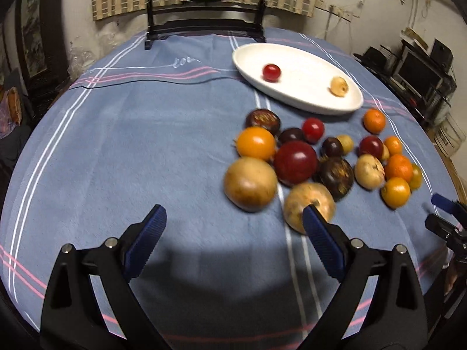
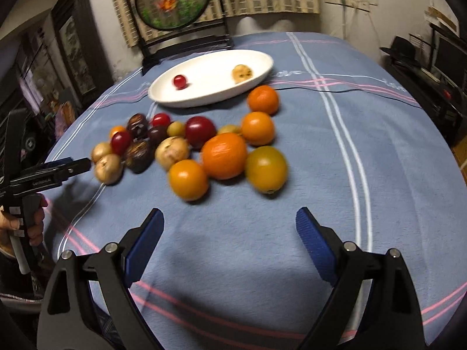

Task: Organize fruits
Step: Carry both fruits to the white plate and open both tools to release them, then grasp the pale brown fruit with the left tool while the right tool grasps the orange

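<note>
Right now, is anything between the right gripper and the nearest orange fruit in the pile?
Nothing visible. Only bare blue tablecloth lies between the open right gripper and the nearest orange fruit. The fingers hold nothing.

Each gripper is black plastic with two angled arms ending in blue ribbed pads: the left gripper [image 1: 235, 215] and the right gripper [image 2: 229, 218]. Round silver screws sit at the arm joints. Seen from the side, the left gripper carries small white lettering, too small to read, and a hand [image 2: 11, 227] wraps its black-and-white handle.
</note>
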Tool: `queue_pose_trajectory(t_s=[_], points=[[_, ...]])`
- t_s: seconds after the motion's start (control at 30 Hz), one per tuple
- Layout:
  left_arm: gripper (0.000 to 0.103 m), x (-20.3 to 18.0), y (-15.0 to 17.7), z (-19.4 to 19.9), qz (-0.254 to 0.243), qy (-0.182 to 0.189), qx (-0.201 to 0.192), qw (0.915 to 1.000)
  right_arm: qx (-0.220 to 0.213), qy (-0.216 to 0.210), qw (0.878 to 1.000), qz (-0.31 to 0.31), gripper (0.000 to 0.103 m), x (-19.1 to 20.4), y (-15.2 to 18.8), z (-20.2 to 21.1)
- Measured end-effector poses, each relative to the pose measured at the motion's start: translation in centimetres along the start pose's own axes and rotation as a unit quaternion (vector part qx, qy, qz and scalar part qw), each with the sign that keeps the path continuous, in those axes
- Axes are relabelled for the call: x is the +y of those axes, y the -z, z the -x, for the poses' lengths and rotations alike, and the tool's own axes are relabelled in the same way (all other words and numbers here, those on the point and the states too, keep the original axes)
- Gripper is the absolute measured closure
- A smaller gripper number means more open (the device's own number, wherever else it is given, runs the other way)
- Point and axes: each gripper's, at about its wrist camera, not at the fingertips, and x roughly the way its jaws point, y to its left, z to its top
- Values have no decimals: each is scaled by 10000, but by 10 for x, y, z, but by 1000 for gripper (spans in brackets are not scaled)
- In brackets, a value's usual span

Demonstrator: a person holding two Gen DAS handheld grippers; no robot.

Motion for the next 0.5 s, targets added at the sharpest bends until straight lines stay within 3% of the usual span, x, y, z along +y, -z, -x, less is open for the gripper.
queue_pose_trajectory(t_s=[0.4,0.5], points=[[7,-16,11,-9,-249,136,225,9993,304,-88,9994,164,12,20,2,-21],[7,-15,11,-11,-254,143,252,9993,317,-225,9992,57,29,22,-3,-25]])
